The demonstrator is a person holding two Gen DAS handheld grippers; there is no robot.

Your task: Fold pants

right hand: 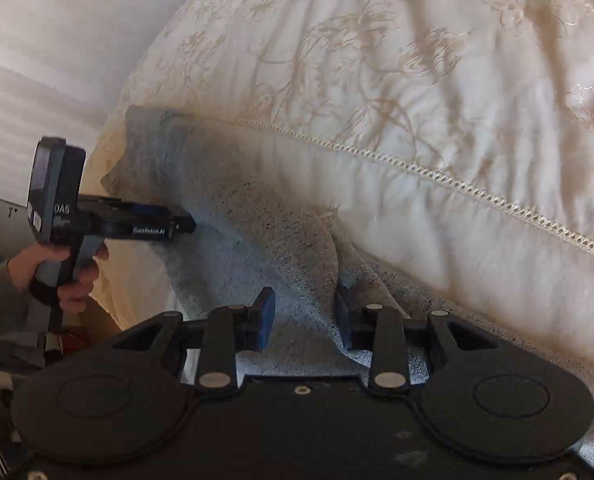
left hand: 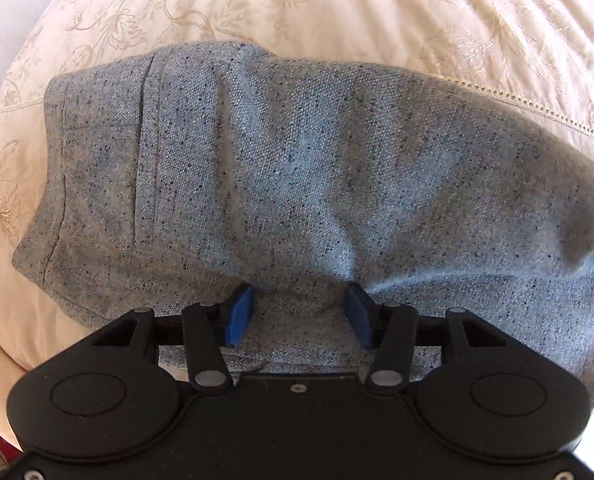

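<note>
Left gripper (left hand: 299,314) points down over the pants (left hand: 297,168), blue pads (left hand: 239,314) spread wide with nothing pinched. The pants lie lengthwise near the bedspread's (left hand: 337,8) front edge, waistband end left. Right gripper (right hand: 303,322) has its jaws parted around a raised ridge of cloth, not clamped yet. Looks like the grab before a fold, so both need to close on fabric next. Speckled grey-blue tweedy weave, thick and rumpled; the cover is smooth cream with embroidered flowers.

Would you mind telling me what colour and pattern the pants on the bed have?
Light blue-grey woven pants flecked with dark specks, clearest in the left wrist view.
</note>
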